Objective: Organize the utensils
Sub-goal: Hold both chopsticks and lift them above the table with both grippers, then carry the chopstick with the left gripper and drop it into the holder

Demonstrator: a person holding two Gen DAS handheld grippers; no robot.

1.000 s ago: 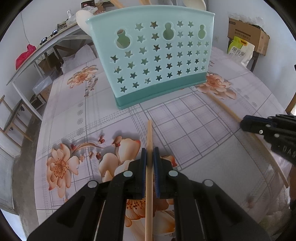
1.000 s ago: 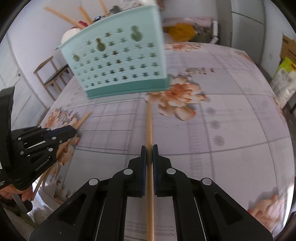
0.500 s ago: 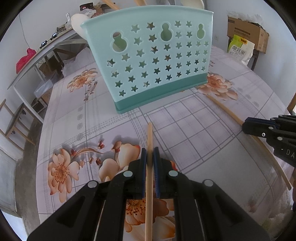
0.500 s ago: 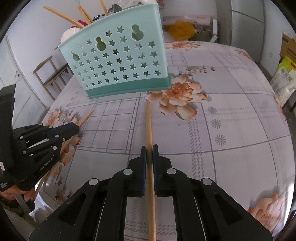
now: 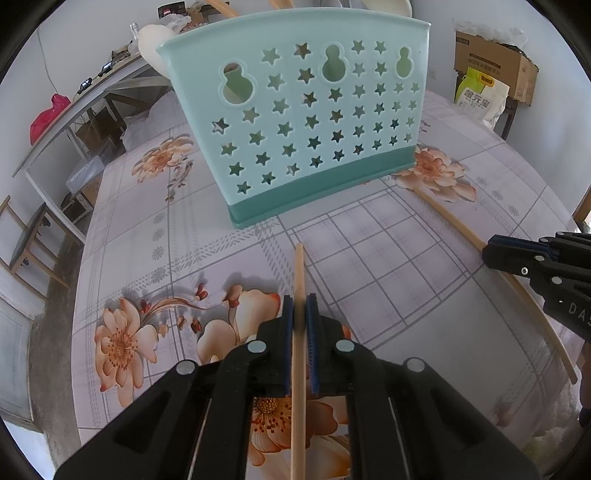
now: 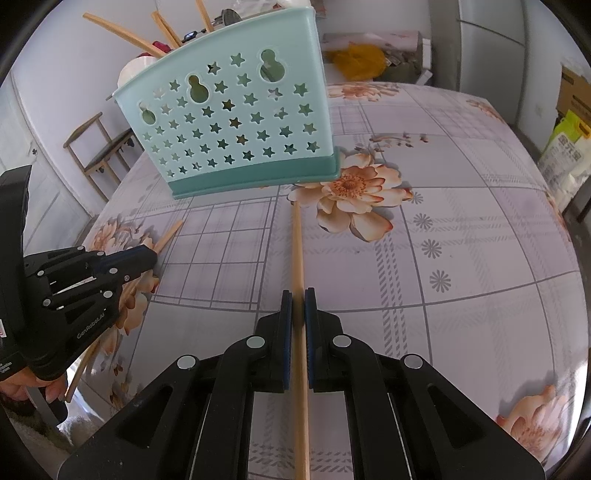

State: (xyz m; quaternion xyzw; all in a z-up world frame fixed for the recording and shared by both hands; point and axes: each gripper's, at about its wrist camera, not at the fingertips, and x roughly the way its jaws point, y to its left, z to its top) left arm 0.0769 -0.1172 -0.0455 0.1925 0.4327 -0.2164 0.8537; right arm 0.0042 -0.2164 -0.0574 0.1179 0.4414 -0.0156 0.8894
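Plastic first, from my left wrist camera: a mint-green utensil basket (image 5: 295, 122) with star-shaped cut-outs and a darker teal base stands upright on the floral tablecloth (image 5: 388, 258), toward the tabletop's far edge. My left gripper (image 5: 300, 314) points steeply down, its blue-ribbed jaws clenched on a thin, round wooden chopstick (image 5: 299, 273) whose tip stops short of the basket's base. At the right edge I see my right gripper (image 5: 495, 253), clamped on a second chopstick (image 5: 443, 210) that slants across the cloth. A cardboard box (image 5: 491, 62) and a yellow-green bag (image 5: 480, 96) sit beyond the far right corner.

From my right wrist camera, the right gripper (image 6: 297, 306) pinches its chopstick (image 6: 296, 240), which runs straight ahead to the basket's (image 6: 236, 122) near right corner. More chopsticks (image 6: 122, 33) poke from the basket top. The left gripper (image 6: 147, 254) sits at the left, near the tabletop's left edge, with a hand (image 6: 22, 384) below it.
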